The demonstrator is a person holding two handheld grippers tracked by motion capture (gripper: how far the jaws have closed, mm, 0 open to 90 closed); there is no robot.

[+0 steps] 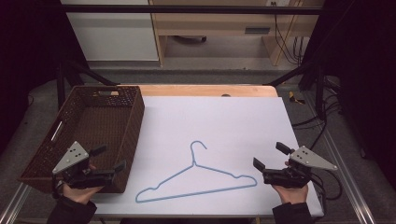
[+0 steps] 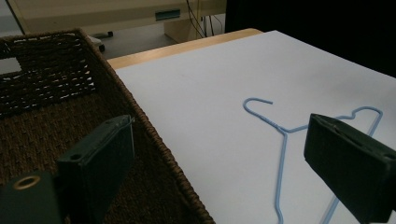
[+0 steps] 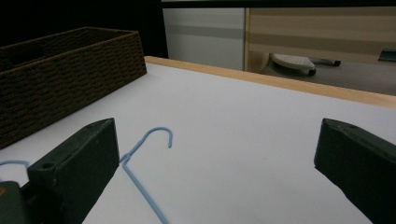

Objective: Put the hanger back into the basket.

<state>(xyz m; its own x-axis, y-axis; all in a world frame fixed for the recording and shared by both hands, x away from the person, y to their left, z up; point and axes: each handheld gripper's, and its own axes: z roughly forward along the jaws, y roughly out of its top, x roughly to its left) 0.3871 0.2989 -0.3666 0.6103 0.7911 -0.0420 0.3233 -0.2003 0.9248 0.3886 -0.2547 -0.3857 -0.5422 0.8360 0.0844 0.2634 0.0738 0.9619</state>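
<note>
- Hanger [image 1: 196, 179]: in the high view we see it, thin blue wire, lying flat on the white sheet [image 1: 219, 121], hook pointing toward the far side, just right of the brown woven basket [image 1: 133, 116]. The left gripper [image 1: 112, 158] hangs over the basket's near right corner; the right gripper [image 1: 270, 156] sits just beside the hanger's right shoulder. Both have jaws spread, nothing between them.
- Left gripper view: jaws apart and empty; one is over the basket [image 2: 154, 140] weave, the other over the sheet. The hanger [image 2: 280, 154] lies beyond, untouched.
- Right gripper view: jaws wide and released; the hanger's hook [image 3: 156, 137] lies ahead on the sheet, near the left-hand jaw.
- Step, as we judge it: approach, before any grasp.
- Next move, our estimate: lower a gripper until its jaws straddle the wire, then pinch. Wire is thin and flat on the sheet, so a low, well-aligned approach is needed.
</note>
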